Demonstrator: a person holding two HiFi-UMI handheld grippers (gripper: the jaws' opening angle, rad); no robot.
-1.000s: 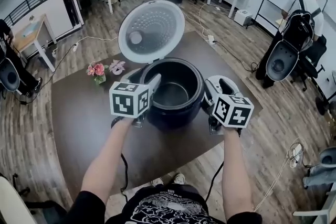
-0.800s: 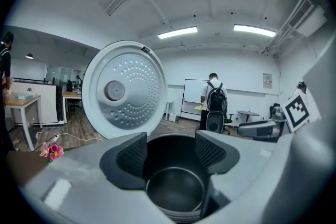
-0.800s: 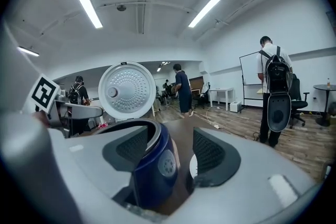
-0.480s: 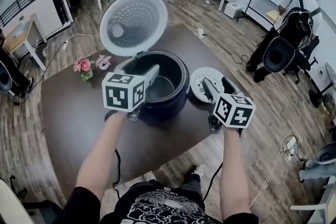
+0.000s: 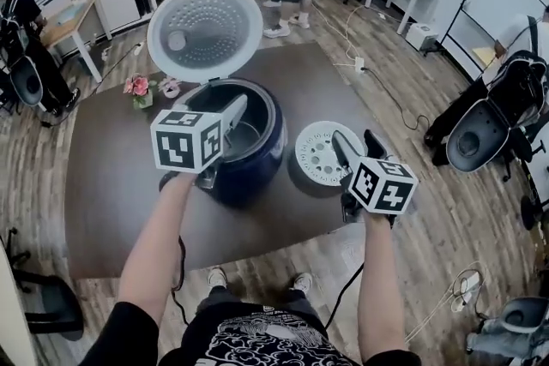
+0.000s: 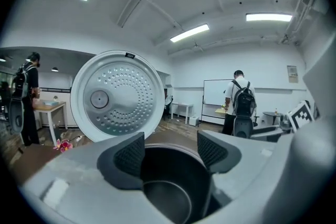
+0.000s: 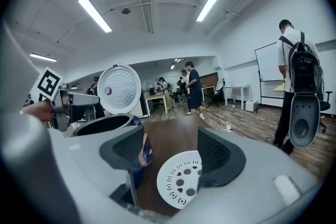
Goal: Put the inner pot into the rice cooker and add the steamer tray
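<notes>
- Head view only: flowers [image 5: 137, 87] at left of table [image 5: 103, 201], then left gripper [image 5: 236, 105] above rim of rice cooker [image 5: 247, 177], right gripper [image 5: 354, 140] at edge of steamer tray [image 5: 316, 154].
- Left gripper view only: looks straight into cooker; inner pot [image 6: 168, 199] seated inside, empty; lid [image 6: 118, 97] upright behind.
- Left jaws apart, just opened wider, nothing clamped.
- Right gripper view: tray lying on table right of cooker, outside pot, perforated.
- Right jaws apart, just opened wider, nothing gripped; tray just ahead.

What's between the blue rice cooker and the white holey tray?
Nothing. Only bare brown table lies between the rice cooker and the steamer tray, as the head view shows.
</notes>
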